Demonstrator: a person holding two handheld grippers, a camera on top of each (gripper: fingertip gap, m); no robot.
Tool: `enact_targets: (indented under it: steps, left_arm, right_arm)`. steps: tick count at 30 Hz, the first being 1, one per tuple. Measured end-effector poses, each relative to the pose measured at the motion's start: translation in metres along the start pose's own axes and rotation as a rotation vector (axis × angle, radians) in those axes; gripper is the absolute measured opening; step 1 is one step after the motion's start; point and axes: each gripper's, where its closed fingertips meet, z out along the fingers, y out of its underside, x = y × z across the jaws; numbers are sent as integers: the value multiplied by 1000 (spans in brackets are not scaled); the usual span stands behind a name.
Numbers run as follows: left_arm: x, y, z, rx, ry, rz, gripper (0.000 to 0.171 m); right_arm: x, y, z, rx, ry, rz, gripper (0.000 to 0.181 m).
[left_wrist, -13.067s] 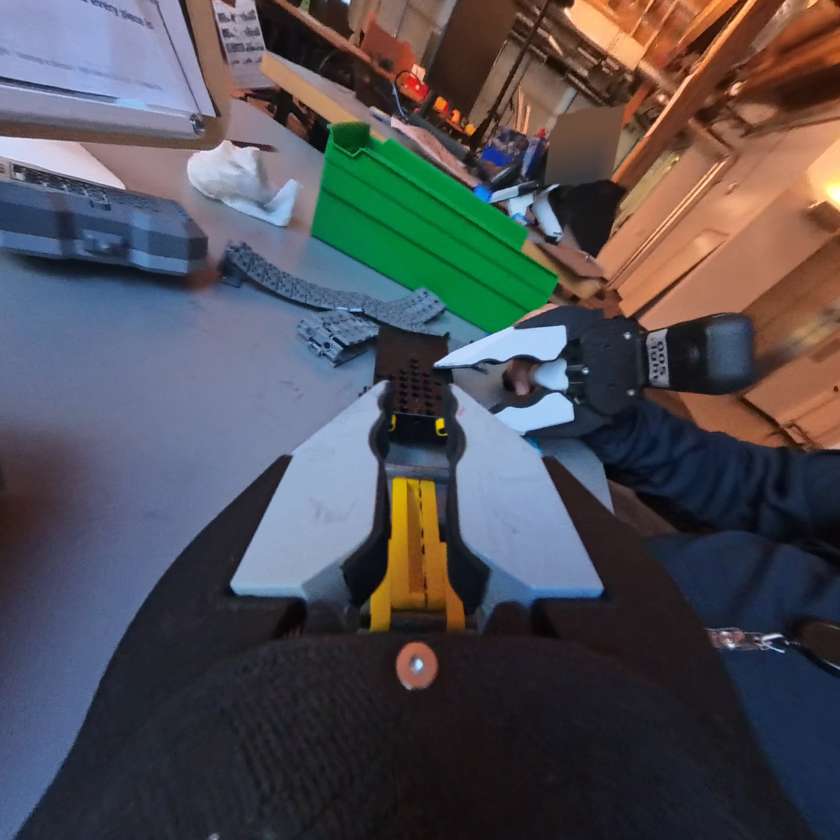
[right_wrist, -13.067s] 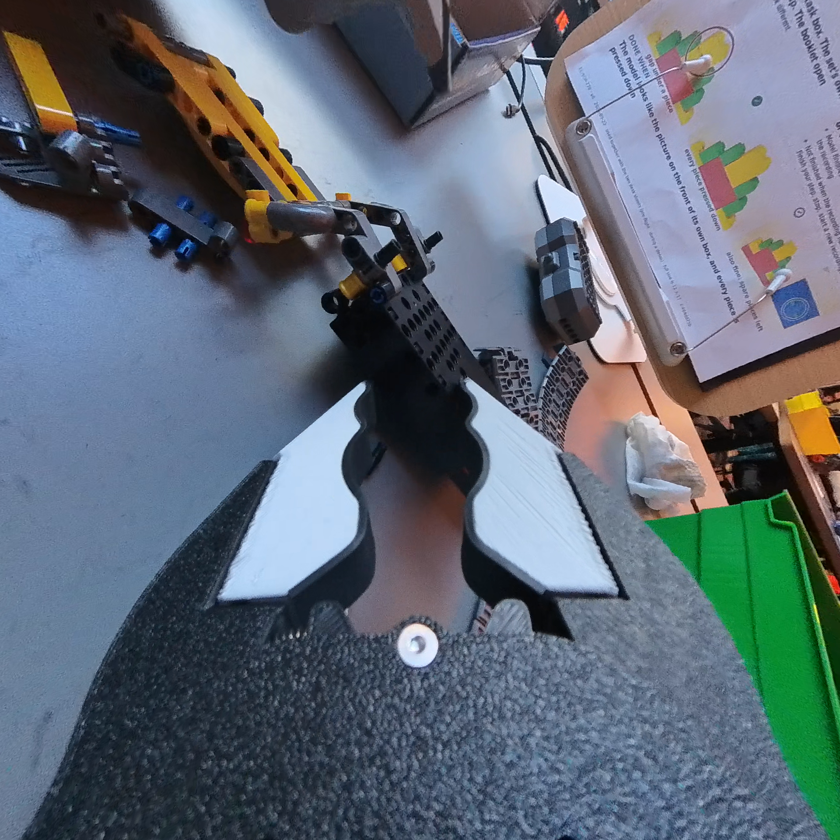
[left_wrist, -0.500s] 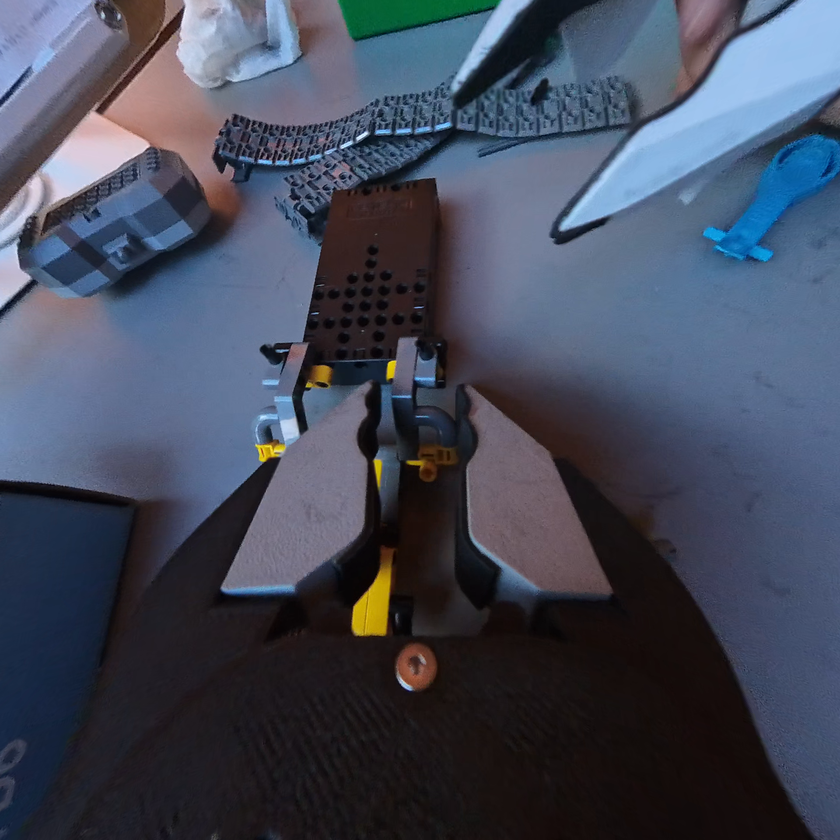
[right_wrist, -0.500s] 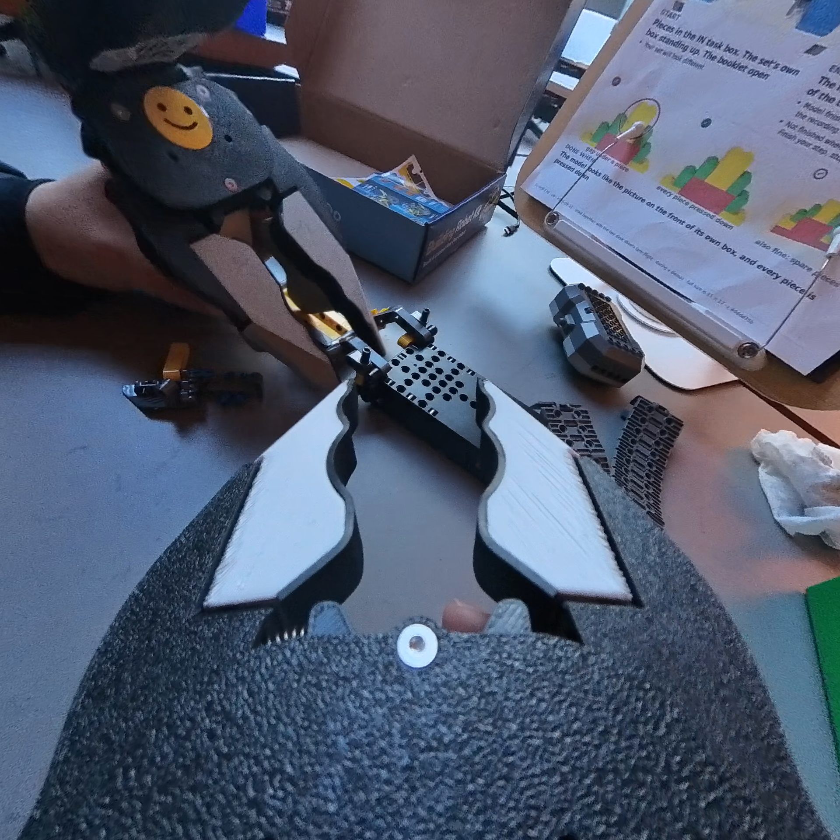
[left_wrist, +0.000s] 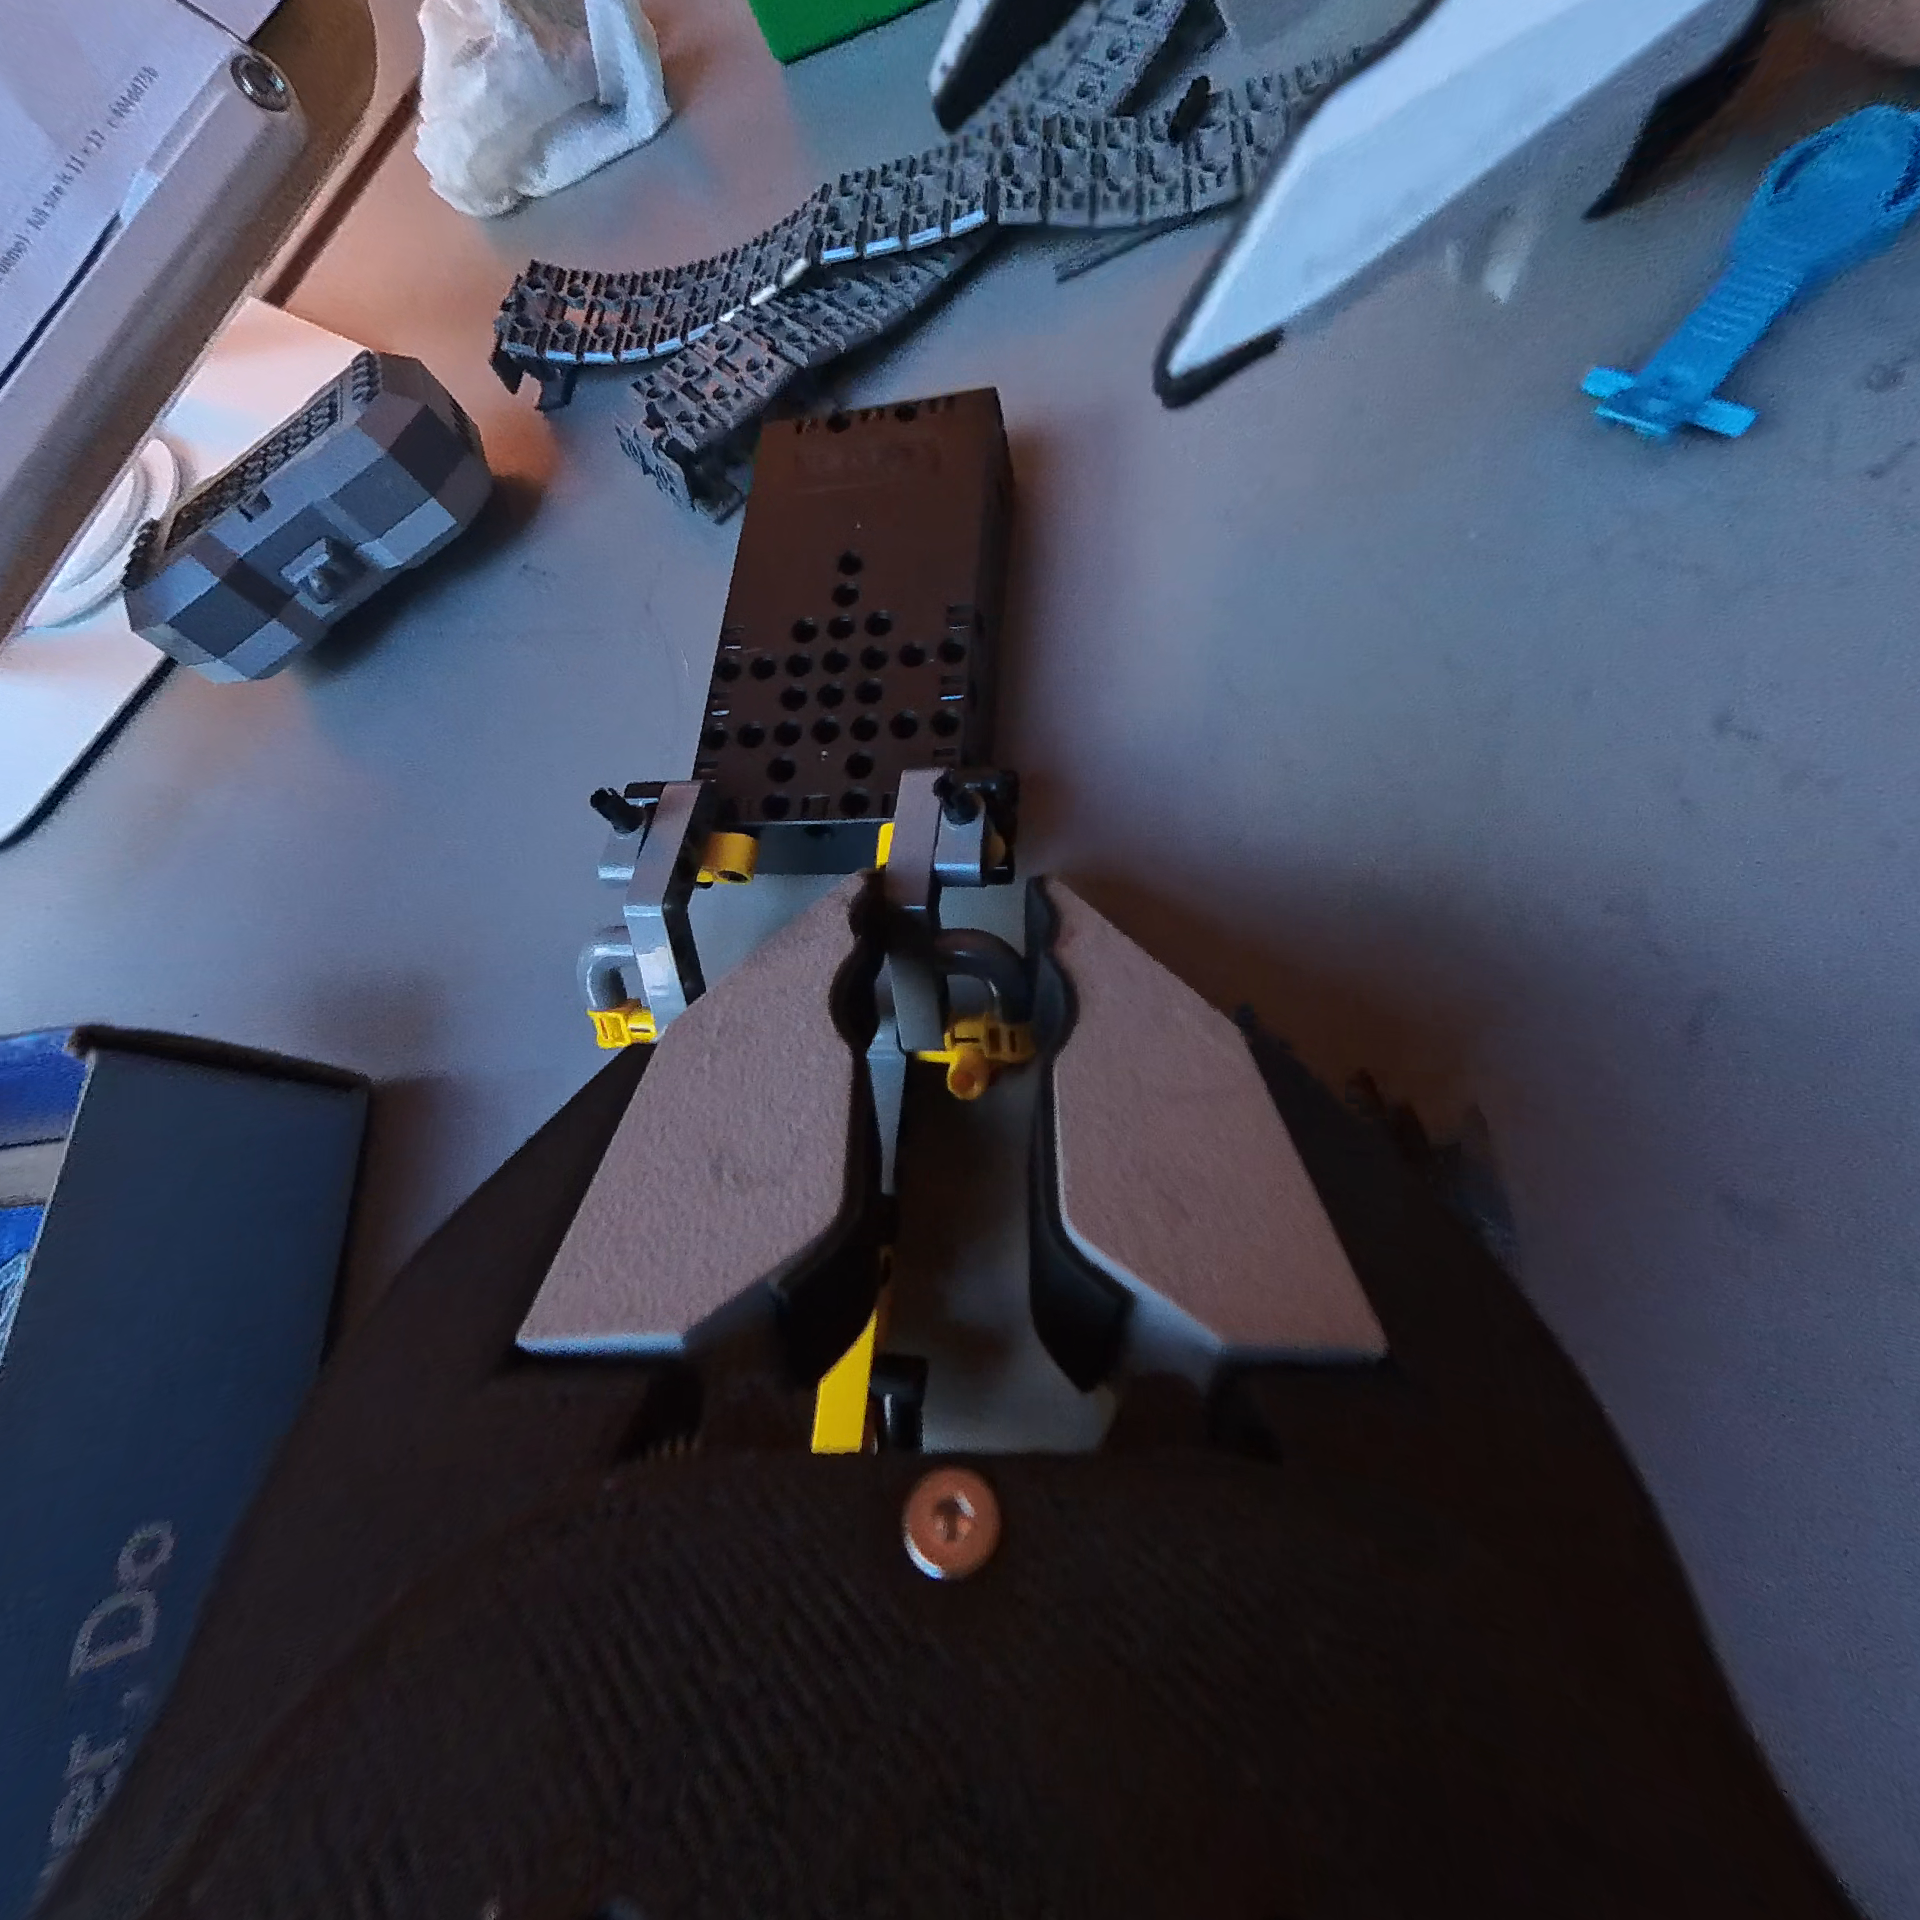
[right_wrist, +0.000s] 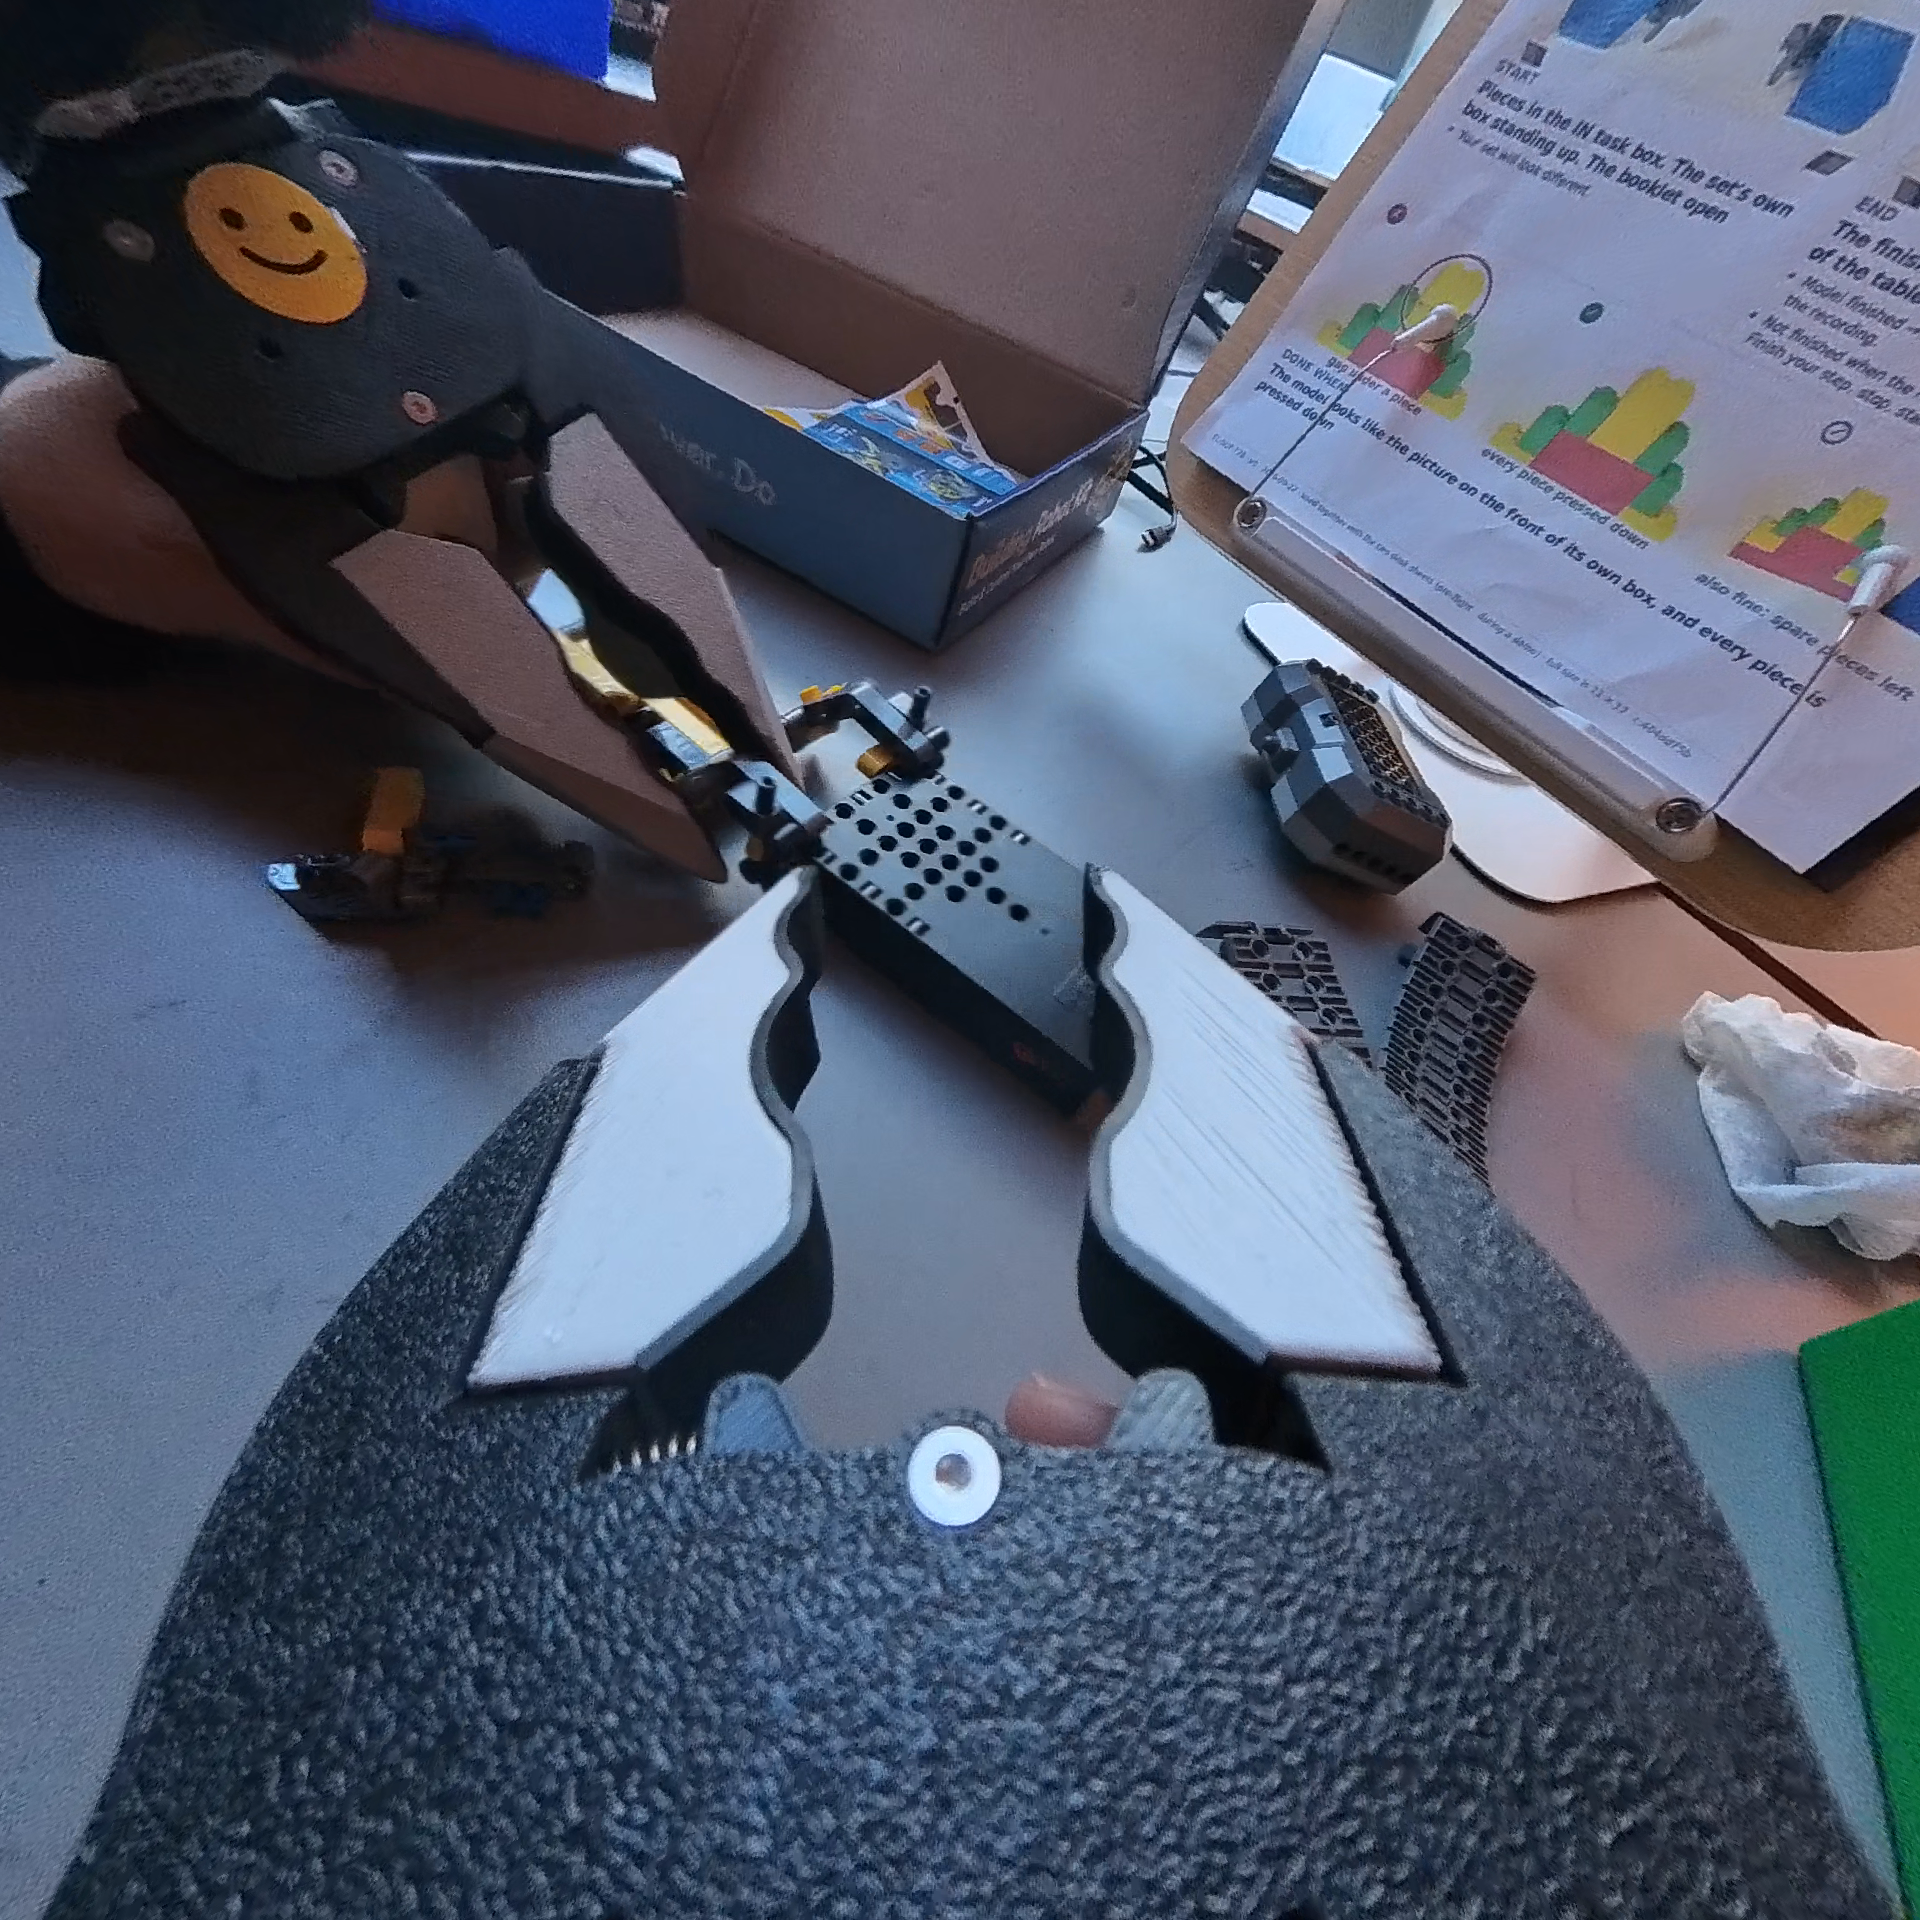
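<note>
I had my left gripper (left_wrist: 940, 935) clenched on the grey-and-yellow beam frame (left_wrist: 914, 997) pinned to one end of the black perforated plastic block (left_wrist: 862, 623), which lay flat on the grey table (left_wrist: 1455, 831). My right gripper (right_wrist: 951, 904) was spread wide, its fingers (right_wrist: 1195, 1091) straddling the block's far end without pinching it. Dark grey tread links (left_wrist: 831, 239) and a grey faceted brick housing (left_wrist: 312, 540) lay just beside.

printed text on instruction sheet (right_wrist: 1621, 343) & blue box (right_wrist: 935, 520), smiley sticker (right_wrist: 275, 241)
</note>
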Motion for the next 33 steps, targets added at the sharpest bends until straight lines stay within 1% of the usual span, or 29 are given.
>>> enact_targets:
  steps: [4,5,7,10,12,13,14,16,17,18,20,21,23,25,27,29,33]
  left_arm:
    - [6,10,-16,8,0,31,25]
    - [7,12,-20,11,-11,42,25]
    - [5,13,-26,29,-46,65,25]
    - [5,12,-26,35,-59,79,25]
    - [7,15,-20,0,-35,68,29]
    - [7,19,-17,-32,-31,57,39]
    - [4,17,-15,-32,-40,39,39]
    - [2,17,-15,-32,-45,23,45]
    - [3,17,-16,-28,-41,19,49]
    - [2,17,-16,-27,-40,16,51]
    - [4,17,-15,-27,-30,21,48]
    - [5,17,-15,-31,-24,27,41]
    - [4,18,-14,-39,-47,54,28]
    - [4,18,-13,-43,-76,91,26]
    - [7,17,-14,-36,-62,110,26]
    - [9,16,-14,-25,-49,129,25]
    - [7,13,-16,11,-109,270,26]
  right_arm:
    - [0,3,0,-20,-13,21,46]
    - [0,6,1,-38,-18,25,48]
    - [-2,9,3,-61,-27,24,58]
    - [-5,10,4,-71,-36,5,58]
    - [-6,12,6,-79,-35,-4,61]
    - [-6,14,7,-92,-29,-3,69]
    - [-6,16,8,-109,-29,-1,80]
    - [-6,20,11,-134,-39,7,97]
    - [-8,21,11,-139,-54,13,99]
    - [-9,21,11,-141,-68,19,99]
    - [-10,21,11,-142,-85,30,98]
    - [-11,21,11,-141,-91,31,97]
    - [-12,20,10,-130,-93,21,88]
    - [-14,18,9,-119,-91,-5,78]
    - [-16,19,10,-119,-90,-33,72]
    - [-17,19,10,-122,-86,-53,71]
    - [-16,16,8,-101,-73,-56,71]
